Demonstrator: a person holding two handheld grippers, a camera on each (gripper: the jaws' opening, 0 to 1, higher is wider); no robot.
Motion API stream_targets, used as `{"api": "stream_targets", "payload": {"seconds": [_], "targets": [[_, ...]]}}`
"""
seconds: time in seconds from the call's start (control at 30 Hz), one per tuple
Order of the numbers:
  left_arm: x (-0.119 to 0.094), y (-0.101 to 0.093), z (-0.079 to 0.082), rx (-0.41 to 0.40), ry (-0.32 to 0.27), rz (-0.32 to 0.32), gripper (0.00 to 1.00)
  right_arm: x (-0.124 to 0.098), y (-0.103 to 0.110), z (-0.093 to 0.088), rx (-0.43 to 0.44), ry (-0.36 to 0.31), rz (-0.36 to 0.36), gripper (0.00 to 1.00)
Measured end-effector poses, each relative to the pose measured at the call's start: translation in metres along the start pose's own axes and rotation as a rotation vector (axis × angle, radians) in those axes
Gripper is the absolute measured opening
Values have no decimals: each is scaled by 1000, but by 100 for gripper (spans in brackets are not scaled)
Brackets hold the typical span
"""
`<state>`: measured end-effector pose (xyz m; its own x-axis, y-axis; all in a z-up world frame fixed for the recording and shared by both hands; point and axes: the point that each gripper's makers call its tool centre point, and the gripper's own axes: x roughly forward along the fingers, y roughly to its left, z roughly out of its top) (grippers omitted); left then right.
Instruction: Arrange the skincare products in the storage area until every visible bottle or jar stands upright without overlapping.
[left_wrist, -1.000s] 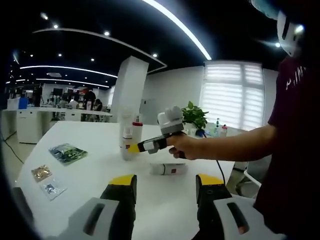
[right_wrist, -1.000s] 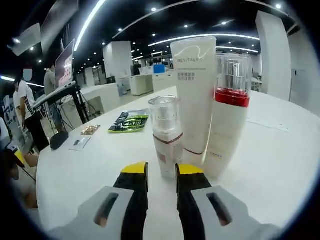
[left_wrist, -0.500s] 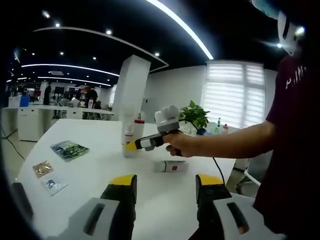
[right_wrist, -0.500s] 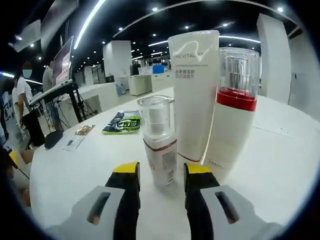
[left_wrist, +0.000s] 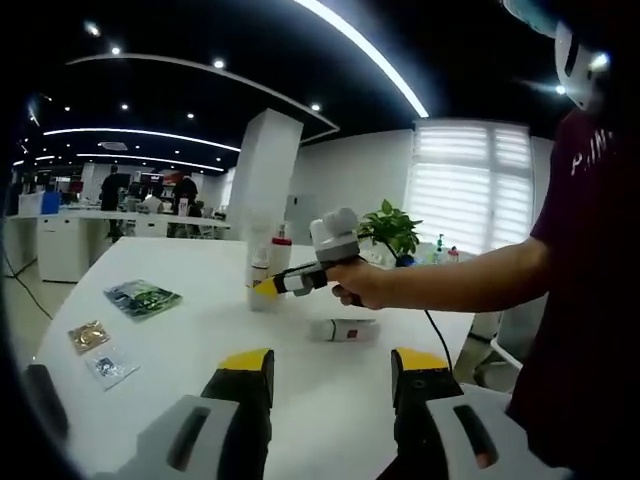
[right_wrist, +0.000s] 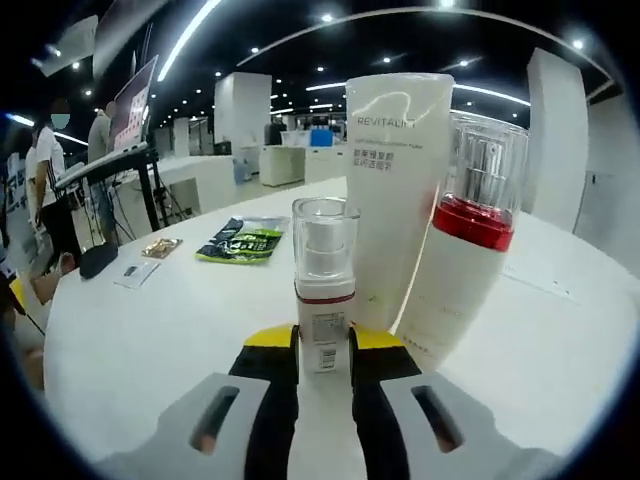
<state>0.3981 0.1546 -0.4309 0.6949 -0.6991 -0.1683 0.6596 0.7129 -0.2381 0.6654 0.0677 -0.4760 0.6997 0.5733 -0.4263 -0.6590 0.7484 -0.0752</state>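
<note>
A white table (right_wrist: 120, 340) is seen across the lower half of the right gripper view. Three skincare items stand upright at frame centre: one tall white tube (right_wrist: 396, 190) printed REVITALIFT, one red-collared pump bottle (right_wrist: 460, 270) with a clear cap just right of it, and one small pump bottle (right_wrist: 323, 290) with a clear cap and red band in front. The small pump bottle is clamped at its base between the narrow yellow-tipped jaws of the right gripper (right_wrist: 323, 345). Three flat packets are counted at mid left: one green packet (right_wrist: 240, 241), one brown sachet (right_wrist: 156, 247), one pale sachet (right_wrist: 133, 273). In the left gripper view, a fourth white bottle (left_wrist: 343, 328) is seen lying on its side at centre, below the person's hand (left_wrist: 362, 285). The left gripper (left_wrist: 331, 368) is held wide at the bottom with nothing between its jaws.
</note>
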Motion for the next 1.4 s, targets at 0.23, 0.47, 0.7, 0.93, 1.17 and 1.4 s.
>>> {"api": "stream_targets", "payload": {"seconds": [0.23, 0.47, 0.7, 0.93, 1.17, 1.4], "targets": [[0, 0, 0, 3, 1, -1, 49, -3, -6, -6, -3, 13, 0, 19], [1, -2, -2, 10, 8, -5, 48, -8, -12, -6, -6, 9, 2, 22], [1, -2, 1, 14, 6, -6, 48, -12, -15, -8, -6, 8, -6, 20], [2, -5, -1, 15, 12, -10, 48, -14, -10, -5, -106, -2, 29, 12], [2, -6, 1, 26, 14, -11, 48, -12, -10, 4, -105, -18, 34, 18], [1, -7, 0, 26, 15, -9, 48, -10, -9, 6, -116, -16, 30, 16]]}}
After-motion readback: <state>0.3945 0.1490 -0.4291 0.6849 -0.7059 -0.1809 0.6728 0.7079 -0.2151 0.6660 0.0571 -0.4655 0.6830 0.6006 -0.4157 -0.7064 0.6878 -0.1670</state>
